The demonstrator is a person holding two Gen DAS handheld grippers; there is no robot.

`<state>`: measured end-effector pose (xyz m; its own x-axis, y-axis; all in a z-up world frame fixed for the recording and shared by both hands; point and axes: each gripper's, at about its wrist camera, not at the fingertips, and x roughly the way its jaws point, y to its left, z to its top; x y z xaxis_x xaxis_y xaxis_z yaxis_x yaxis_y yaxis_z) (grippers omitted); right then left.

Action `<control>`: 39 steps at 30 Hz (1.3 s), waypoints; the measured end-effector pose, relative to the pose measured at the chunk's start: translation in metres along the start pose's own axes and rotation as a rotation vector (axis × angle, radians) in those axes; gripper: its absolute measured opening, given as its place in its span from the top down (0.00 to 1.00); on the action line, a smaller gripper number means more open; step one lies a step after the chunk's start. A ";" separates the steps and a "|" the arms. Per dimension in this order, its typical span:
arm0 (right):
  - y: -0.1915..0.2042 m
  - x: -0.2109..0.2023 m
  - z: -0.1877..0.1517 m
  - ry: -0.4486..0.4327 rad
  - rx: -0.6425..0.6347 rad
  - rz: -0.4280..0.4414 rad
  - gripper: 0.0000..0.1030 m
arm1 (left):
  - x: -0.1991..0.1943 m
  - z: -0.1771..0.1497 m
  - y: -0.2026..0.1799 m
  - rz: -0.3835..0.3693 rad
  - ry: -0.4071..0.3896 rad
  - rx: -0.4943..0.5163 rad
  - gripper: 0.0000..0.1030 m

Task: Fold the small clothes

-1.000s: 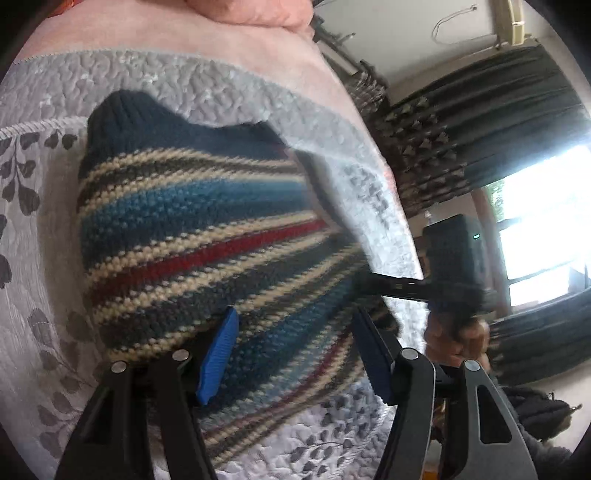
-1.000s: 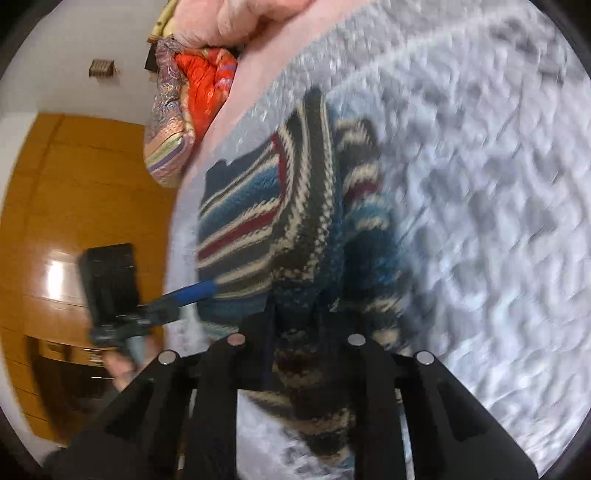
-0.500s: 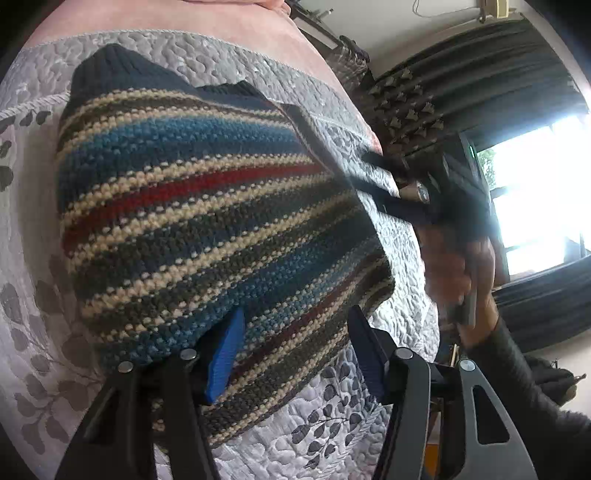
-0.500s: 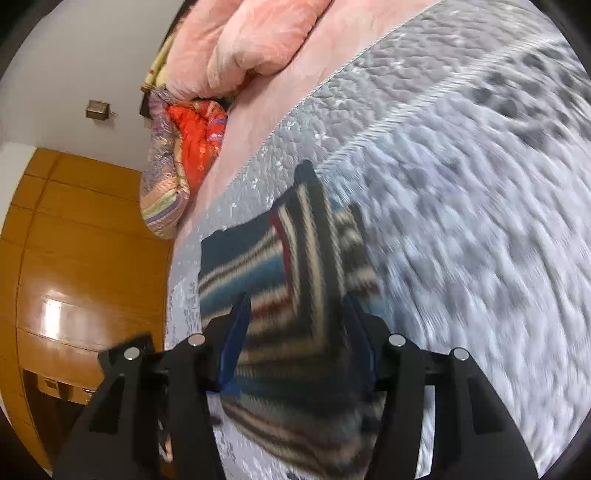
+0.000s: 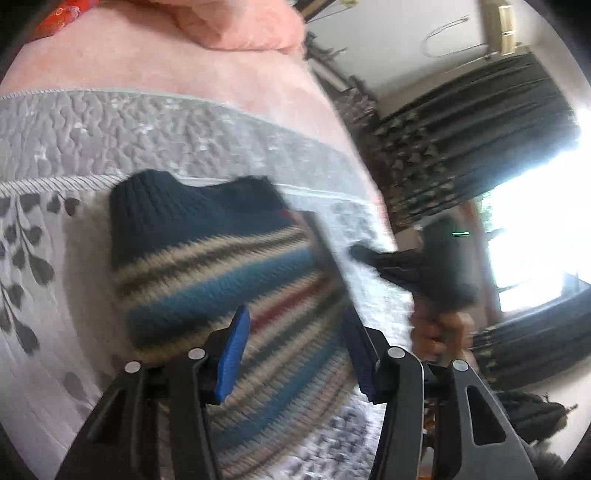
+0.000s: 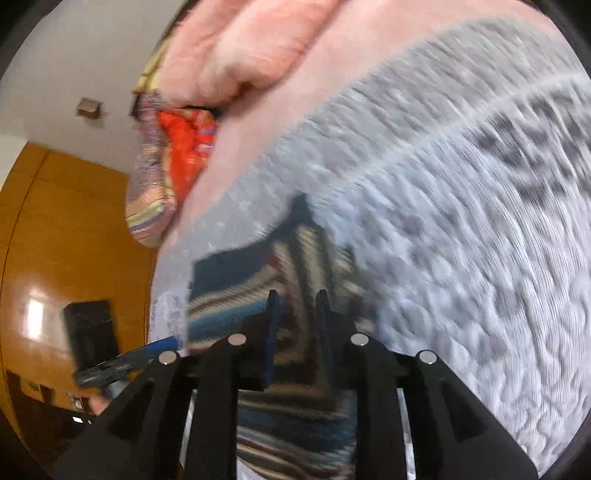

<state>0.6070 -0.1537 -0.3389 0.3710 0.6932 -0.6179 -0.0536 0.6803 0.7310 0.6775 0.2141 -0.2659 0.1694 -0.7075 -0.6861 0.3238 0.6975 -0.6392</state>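
The left gripper (image 5: pixel 295 354) has pulled back, jaws spread and empty, above the striped knit sweater (image 5: pixel 207 273) lying on the bed (image 5: pixel 207 140) quilt ahead. The right gripper (image 6: pixel 295 325), narrowed since a moment ago, hovers over its folded edge; grip unclear.

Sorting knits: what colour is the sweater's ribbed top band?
Dark navy ribbed band, clearest in left wrist view.

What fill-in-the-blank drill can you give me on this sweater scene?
1. The striped sweater lies on a ___ quilted cover.
2. The left gripper points at it with its jaws ___.
3. Its finger pads are coloured ___.
4. Beyond the cover sits a ___ blanket.
Missing words: grey; open; blue; pink.
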 end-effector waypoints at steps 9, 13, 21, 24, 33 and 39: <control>-0.028 0.063 0.009 0.152 0.049 -0.090 1.00 | 0.048 0.023 0.032 0.140 0.045 -0.033 0.64; -0.015 0.029 -0.005 0.115 0.014 -0.046 0.94 | 0.025 0.015 0.006 0.109 0.017 0.020 0.60; -0.013 0.025 -0.053 0.181 -0.058 -0.110 1.00 | 0.042 -0.041 0.010 0.130 0.088 0.066 0.68; 0.007 0.003 -0.053 0.123 -0.077 -0.116 0.94 | 0.030 -0.040 0.004 0.113 0.042 0.038 0.63; -0.005 0.013 -0.086 0.193 -0.061 -0.102 1.00 | 0.031 -0.063 -0.010 0.167 0.020 0.085 0.56; -0.020 -0.041 -0.044 0.085 0.104 0.072 0.24 | -0.033 -0.093 -0.011 0.079 -0.089 0.057 0.14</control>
<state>0.5524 -0.1849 -0.3405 0.2896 0.7601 -0.5817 0.0204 0.6027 0.7977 0.5817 0.2404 -0.2685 0.2776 -0.6597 -0.6984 0.3578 0.7457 -0.5621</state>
